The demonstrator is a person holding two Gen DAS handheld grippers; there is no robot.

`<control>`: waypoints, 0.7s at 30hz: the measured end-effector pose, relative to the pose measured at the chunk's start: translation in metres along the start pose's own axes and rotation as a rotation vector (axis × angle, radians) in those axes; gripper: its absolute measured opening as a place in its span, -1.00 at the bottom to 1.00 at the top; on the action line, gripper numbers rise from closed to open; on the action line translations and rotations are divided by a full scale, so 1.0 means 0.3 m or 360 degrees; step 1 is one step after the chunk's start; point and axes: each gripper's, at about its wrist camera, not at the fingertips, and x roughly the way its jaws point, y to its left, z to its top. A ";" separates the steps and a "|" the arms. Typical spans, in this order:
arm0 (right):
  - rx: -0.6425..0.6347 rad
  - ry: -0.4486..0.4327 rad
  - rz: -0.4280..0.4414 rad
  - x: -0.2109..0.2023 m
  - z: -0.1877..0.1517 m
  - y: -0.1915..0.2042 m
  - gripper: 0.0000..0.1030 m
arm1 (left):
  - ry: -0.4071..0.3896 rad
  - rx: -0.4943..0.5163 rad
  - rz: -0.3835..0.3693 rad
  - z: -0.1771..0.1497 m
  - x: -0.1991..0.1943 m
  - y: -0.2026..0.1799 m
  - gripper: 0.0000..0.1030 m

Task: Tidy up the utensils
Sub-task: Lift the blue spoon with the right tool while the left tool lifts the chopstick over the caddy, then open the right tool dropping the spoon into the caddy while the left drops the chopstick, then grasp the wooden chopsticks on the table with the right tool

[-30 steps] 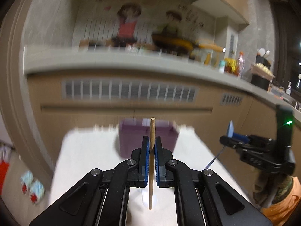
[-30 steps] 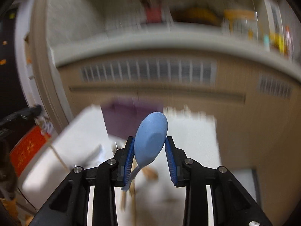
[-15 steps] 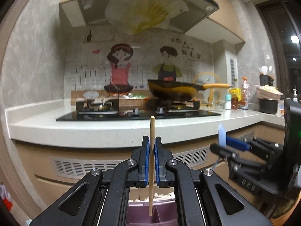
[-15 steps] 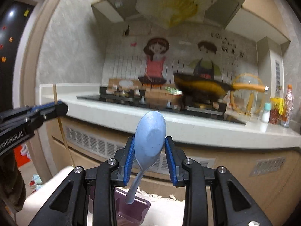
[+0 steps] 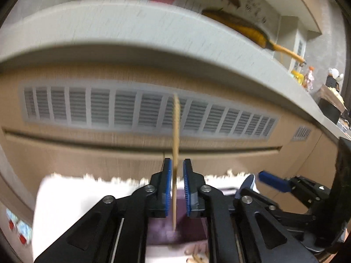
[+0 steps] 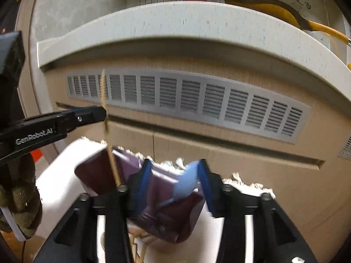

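While my left gripper [image 5: 176, 184] has its jaws apart around an upright chopstick [image 5: 175, 153] above the purple holder [image 6: 105, 173], my right gripper [image 6: 175, 179] stands open around the blue spoon [image 6: 186, 186] over that holder.

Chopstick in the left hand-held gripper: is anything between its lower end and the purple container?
Nothing visible. The chopstick hangs upright with its lower end already inside the purple container's open left compartment; the blue spoon sits over the right one.

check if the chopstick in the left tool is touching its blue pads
Cannot tell. In the left wrist view the chopstick stands between the left tool's opened pads, seemingly against one, but blur hides any gap.
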 end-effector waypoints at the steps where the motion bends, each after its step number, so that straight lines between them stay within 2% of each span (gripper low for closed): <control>1: -0.0017 -0.0002 -0.0014 -0.008 -0.020 0.004 -0.11 | 0.0006 -0.0004 0.0007 -0.020 -0.006 0.004 -0.67; 2: -0.0037 0.0003 -0.0020 -0.021 -0.042 0.009 -0.11 | 0.0008 -0.0002 0.0023 -0.042 -0.016 0.009 -0.57; 6: -0.0084 0.0070 0.0001 -0.075 -0.152 0.025 -0.11 | 0.0008 0.0034 0.0104 -0.128 -0.071 0.019 0.02; 9: -0.0089 0.0159 0.0043 -0.104 -0.244 0.050 -0.11 | 0.0090 0.0044 0.0147 -0.213 -0.110 0.030 0.04; 12: -0.0037 0.0320 0.0145 -0.091 -0.348 0.076 -0.11 | 0.0231 0.0033 0.0149 -0.310 -0.121 0.030 0.04; 14: -0.0001 0.0422 0.0188 -0.059 -0.405 0.098 -0.23 | 0.0309 0.0029 0.0138 -0.363 -0.131 0.026 0.06; 15: 0.0008 0.0447 0.0207 -0.043 -0.417 0.106 -0.41 | 0.0354 0.0027 0.0126 -0.399 -0.139 0.020 0.10; 16: 0.0019 0.0480 0.0226 -0.024 -0.431 0.113 -0.51 | 0.0379 0.0026 0.0120 -0.423 -0.150 0.013 0.11; 21: 0.0068 0.0551 0.0280 0.026 -0.448 0.144 -0.65 | 0.0437 0.0017 0.0095 -0.507 -0.220 -0.008 0.14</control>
